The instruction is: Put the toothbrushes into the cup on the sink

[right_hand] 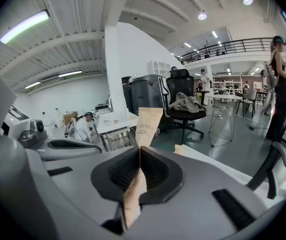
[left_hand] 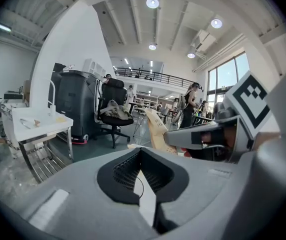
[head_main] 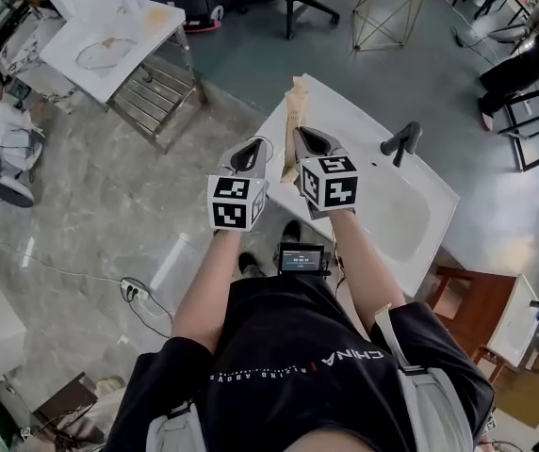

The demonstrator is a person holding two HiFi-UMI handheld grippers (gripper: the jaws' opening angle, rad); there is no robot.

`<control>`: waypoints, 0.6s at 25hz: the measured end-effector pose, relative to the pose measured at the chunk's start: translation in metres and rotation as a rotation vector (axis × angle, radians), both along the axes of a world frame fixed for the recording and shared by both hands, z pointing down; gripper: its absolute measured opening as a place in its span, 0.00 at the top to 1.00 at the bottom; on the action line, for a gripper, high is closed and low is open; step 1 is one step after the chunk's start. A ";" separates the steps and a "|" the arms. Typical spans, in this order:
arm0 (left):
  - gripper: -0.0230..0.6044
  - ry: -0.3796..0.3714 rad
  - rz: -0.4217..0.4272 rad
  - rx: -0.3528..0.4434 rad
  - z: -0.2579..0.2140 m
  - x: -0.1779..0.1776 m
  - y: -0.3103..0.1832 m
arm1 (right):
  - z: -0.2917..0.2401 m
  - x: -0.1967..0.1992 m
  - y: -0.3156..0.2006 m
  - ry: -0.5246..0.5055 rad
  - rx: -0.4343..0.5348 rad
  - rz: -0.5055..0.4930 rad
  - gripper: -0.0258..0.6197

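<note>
Both forearms [head_main: 211, 276] bare, stretched fwd side by side from torso. L tongs [head_main: 250, 149] & R tongs [head_main: 305, 139] sit level w/ each other, close but not touching, aimed fwd & slightly down, marker cubes [head_main: 236, 202] facing up. L jaws closed tip to tip. R jaws clamped on paper packet [right_hand: 147, 125], its top sticking up past the tips.

Grey marble floor [head_main: 109, 215]; black office chair [left_hand: 114, 115]; ceiling lights [left_hand: 152, 3].

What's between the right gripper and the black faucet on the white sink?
Nothing: head view shows bare white sink top between the right gripper and the black faucet.
</note>
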State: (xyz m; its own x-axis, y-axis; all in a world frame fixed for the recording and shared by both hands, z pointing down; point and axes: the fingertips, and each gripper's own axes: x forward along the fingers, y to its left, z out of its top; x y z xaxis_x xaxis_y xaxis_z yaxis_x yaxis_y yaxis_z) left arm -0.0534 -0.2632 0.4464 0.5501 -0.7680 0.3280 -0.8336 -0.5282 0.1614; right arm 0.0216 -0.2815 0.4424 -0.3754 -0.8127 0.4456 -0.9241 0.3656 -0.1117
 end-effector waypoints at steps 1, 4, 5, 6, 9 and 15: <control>0.95 0.000 -0.009 0.001 -0.002 -0.005 -0.003 | -0.002 -0.007 -0.005 0.000 0.008 -0.015 0.93; 0.95 0.000 -0.036 0.004 -0.006 -0.018 -0.011 | -0.008 -0.025 -0.018 -0.003 0.042 -0.055 0.93; 0.95 -0.001 -0.047 0.004 -0.006 -0.022 -0.012 | -0.009 -0.030 -0.022 -0.004 0.054 -0.068 0.93; 0.95 -0.003 -0.058 0.002 -0.005 -0.026 -0.014 | -0.010 -0.035 -0.025 -0.005 0.064 -0.081 0.93; 0.95 -0.005 -0.086 -0.006 -0.001 -0.038 -0.017 | -0.009 -0.051 -0.035 -0.007 0.084 -0.119 0.93; 0.95 -0.006 -0.119 -0.032 0.015 -0.051 -0.024 | 0.005 -0.075 -0.054 -0.006 0.085 -0.176 0.93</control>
State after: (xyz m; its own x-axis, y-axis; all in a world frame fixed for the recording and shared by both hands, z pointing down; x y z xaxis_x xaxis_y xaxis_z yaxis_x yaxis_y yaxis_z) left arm -0.1049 -0.2869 0.4618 0.4540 -0.8167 0.3562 -0.8910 -0.4206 0.1712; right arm -0.0533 -0.3358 0.4479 -0.5179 -0.7686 0.3755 -0.8442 0.5301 -0.0792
